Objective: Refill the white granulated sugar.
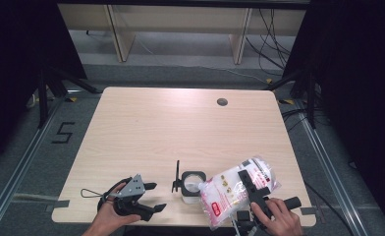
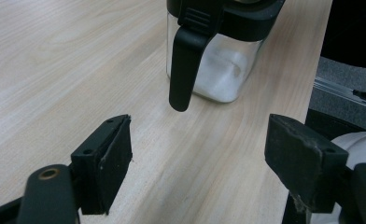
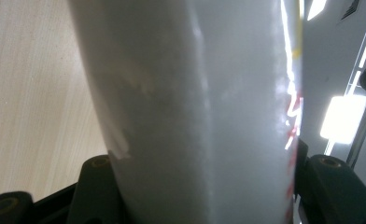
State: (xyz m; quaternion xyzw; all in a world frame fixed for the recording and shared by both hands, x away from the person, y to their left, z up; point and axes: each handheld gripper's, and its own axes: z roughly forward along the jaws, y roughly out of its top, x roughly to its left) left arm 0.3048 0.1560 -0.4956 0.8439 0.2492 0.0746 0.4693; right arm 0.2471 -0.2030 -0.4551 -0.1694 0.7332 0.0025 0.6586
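Near the tabletop's front edge, your right hand-held gripper (image 1: pixel 253 191) clamps the bag (image 1: pixel 230 189), pouring into the jar (image 1: pixel 192 186); tilt steadily. Your left hand-held gripper (image 1: pixel 153 196) gapes, empty.

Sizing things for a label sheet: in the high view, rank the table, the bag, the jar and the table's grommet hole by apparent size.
1. table
2. bag
3. jar
4. grommet hole, though it lies farthest from the camera.
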